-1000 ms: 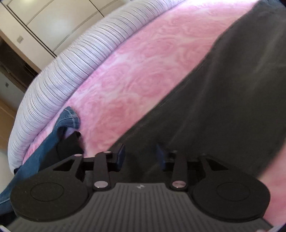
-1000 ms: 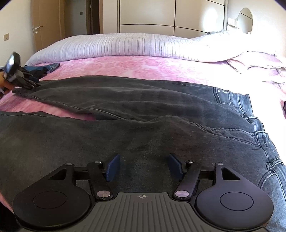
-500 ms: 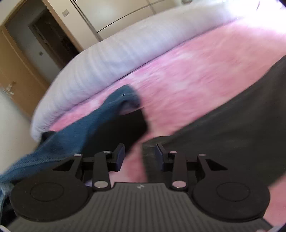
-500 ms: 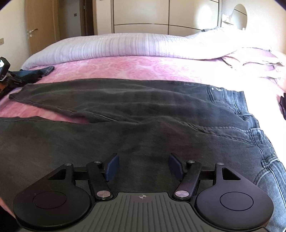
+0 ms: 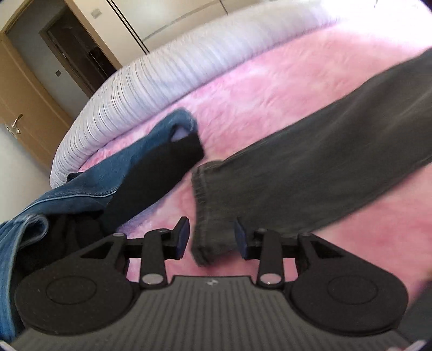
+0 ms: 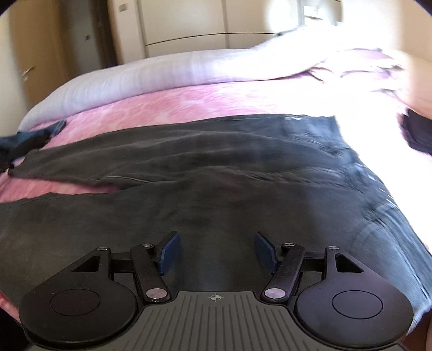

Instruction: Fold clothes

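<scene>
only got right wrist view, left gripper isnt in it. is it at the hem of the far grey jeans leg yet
Observer: Yes. In the left wrist view the hem sits between the left gripper fingers, not pinched; pink bedspread shows beside one pad.
Operator: that dark stuff past the hem, touching it
Observer: No. A black cloth lies on a blue denim garment, with a strip of bedspread between it and the hem.

Pink patterned bedspread (image 5: 270,89), striped white bolster (image 5: 167,89), wooden door (image 5: 24,113), pale cupboard fronts (image 6: 186,21), perhaps a wardrobe
</scene>
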Demonstrator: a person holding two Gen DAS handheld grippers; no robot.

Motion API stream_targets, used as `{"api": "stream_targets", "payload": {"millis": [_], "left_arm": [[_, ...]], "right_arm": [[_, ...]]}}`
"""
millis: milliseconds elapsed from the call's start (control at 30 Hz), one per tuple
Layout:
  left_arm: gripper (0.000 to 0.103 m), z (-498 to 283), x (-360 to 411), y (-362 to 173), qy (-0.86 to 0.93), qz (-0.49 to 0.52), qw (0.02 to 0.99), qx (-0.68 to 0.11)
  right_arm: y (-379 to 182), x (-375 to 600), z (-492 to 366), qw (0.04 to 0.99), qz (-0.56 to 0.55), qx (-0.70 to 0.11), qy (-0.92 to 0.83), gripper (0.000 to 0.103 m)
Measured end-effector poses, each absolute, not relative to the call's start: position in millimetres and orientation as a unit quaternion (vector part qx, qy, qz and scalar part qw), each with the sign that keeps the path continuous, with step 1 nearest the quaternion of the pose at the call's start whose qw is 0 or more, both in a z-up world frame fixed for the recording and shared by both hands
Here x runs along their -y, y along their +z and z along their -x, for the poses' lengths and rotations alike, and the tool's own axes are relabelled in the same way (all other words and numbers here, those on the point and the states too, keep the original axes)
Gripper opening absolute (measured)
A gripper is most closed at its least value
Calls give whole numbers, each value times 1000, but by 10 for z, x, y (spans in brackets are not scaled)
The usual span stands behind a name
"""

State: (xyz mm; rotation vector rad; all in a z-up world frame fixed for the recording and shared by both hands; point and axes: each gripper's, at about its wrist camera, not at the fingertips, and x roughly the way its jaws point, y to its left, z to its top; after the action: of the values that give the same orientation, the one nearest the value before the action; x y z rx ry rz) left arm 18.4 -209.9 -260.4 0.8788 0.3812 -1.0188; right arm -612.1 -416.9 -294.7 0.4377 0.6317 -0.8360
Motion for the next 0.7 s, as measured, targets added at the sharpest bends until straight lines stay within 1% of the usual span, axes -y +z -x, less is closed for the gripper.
{"api": "stream_targets", "payload": {"millis": [100, 133, 233, 300, 400, 500, 700], "left_arm": [[33, 270, 1805, -2515, -491, -403, 755, -160], [34, 453, 1666, -2498, -502, -403, 748, -160], [35, 862, 1348, -2507, -518, -405, 734, -166], [37, 1078, 1104, -2562, -522, -410, 727, -179], [38, 1243, 806, -2709, -504, -419, 733, -183], [38, 1403, 509, -2857, -486, -427, 739, -187], [42, 1268, 32, -2800, -437, -400, 777, -213]], "right_arm": [[-3027, 4161, 6380, 823, -236, -309, -413, 65], [-3033, 4148, 6506, 821, -255, -298, -415, 65], [-2991, 4087, 6779, 808, -273, -289, -435, 65], [-2982, 4041, 6961, 797, -276, -292, -451, 65], [-3064, 3996, 7220, 794, -277, -297, -452, 65], [-3008, 3940, 7350, 793, -281, -289, -457, 65], [-2842, 3719, 7303, 815, -275, -257, -441, 65]]}}
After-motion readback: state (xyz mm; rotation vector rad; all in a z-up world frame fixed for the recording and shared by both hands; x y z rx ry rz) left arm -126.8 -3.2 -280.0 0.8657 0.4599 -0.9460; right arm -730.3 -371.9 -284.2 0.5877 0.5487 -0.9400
